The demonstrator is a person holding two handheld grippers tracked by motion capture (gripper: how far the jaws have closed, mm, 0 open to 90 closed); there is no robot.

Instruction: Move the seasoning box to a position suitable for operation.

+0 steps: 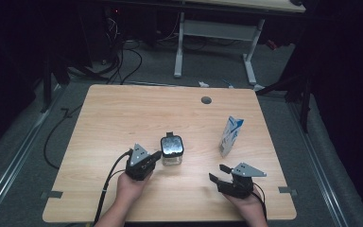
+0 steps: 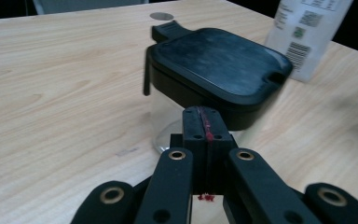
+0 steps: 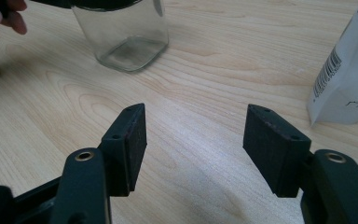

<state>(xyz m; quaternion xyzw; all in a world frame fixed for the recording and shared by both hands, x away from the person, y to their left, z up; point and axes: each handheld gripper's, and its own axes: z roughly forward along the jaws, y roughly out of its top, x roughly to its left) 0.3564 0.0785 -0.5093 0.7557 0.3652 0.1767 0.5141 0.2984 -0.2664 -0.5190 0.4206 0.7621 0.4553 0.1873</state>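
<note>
Item: glass jar, black lid still on; carton at its two o'clock, untouched. My left gripper clamped empty beside the jar; my right gripper spread, holding nothing.

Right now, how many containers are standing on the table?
2. A clear jar with a black lid stands near the middle, just ahead of the left gripper. A white carton stands to its right, beyond the right gripper. Nothing appears hidden.
</note>
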